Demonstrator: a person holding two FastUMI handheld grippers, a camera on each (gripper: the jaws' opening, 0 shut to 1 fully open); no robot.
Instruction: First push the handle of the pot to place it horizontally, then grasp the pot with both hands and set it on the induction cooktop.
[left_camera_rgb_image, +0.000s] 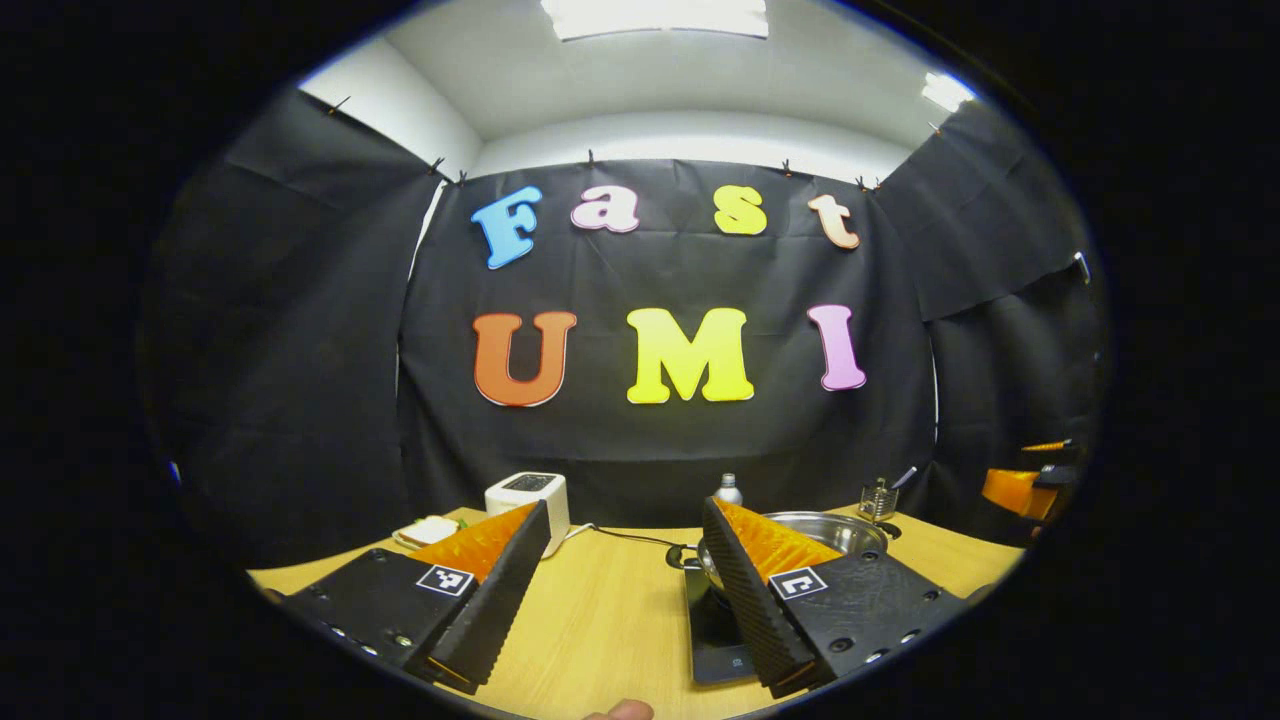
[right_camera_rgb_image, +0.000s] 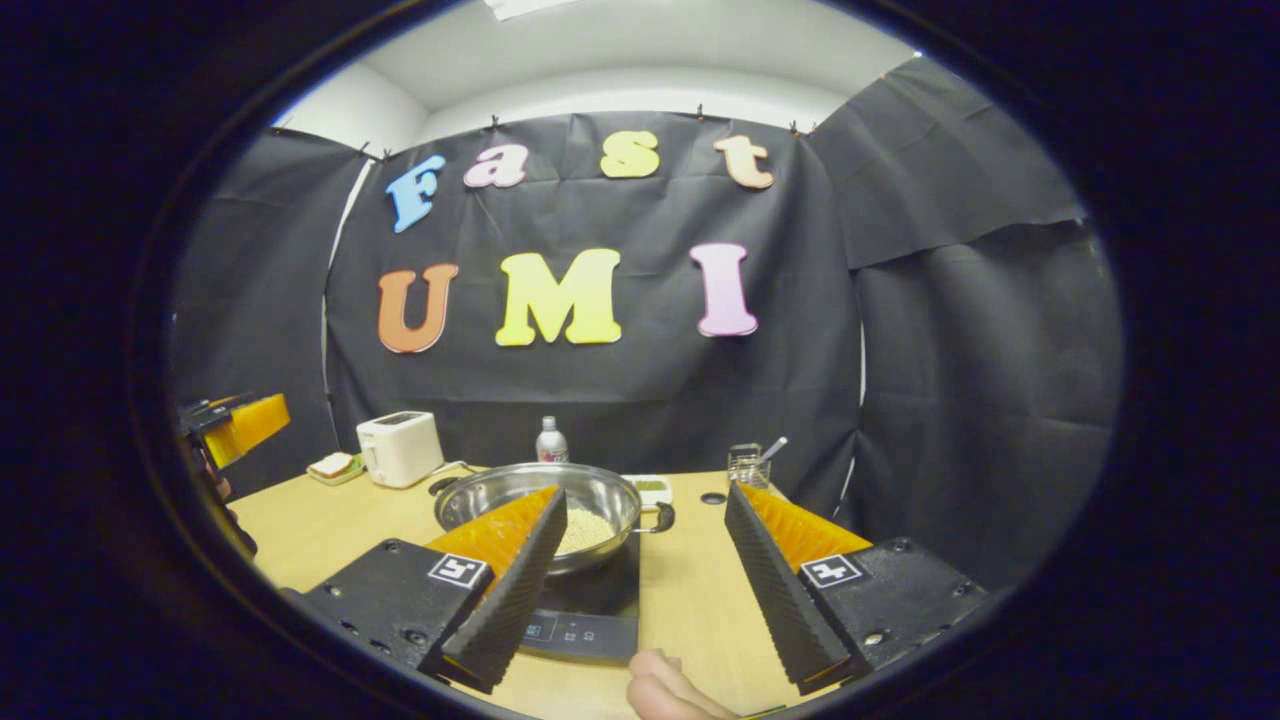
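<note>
Pot (right_camera_rgb_image: 545, 505) sits on the induction cooktop (right_camera_rgb_image: 585, 610), side handle (right_camera_rgb_image: 660, 518) pointing sideways, so the placing step looks done. Left gripper (left_camera_rgb_image: 625, 600) and right gripper (right_camera_rgb_image: 645, 600) both gape wide, empty, clear of the pot. Next: likely just back away.

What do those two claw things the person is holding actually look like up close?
Each claw, the left claw and the right claw, has two wedge-shaped fingers with ribbed inner faces. The fingers sit on black blocks with screws, and each block carries a small square black-and-white marker. No cables are visible.
</note>
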